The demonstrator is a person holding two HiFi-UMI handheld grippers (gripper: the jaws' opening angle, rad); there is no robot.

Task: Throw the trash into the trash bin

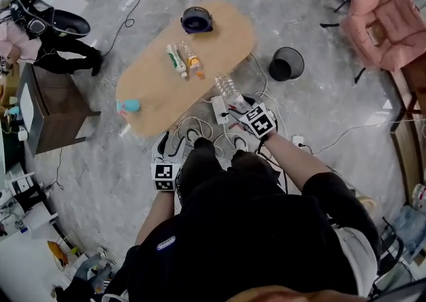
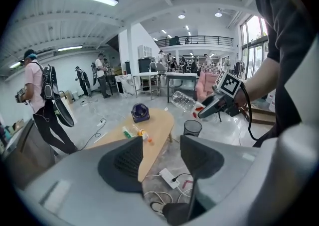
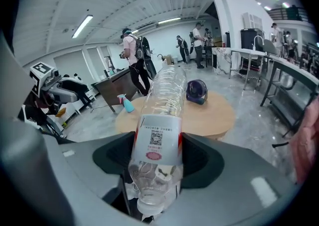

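Right gripper [image 3: 158, 161] clamped bottle [image 3: 163, 101] at label, near neck, beside table [image 1: 150, 84]; bin [image 1: 287, 63] stood near. Bottle looked empty: probably light, crushable, slippery. Left gripper [image 2: 160, 163] gaped, empty.

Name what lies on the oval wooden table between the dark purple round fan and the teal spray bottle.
Head view: a green-and-white tube and a small orange-capped bottle lie side by side there.

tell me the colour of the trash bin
The trash bin is black, clearest in the head view.
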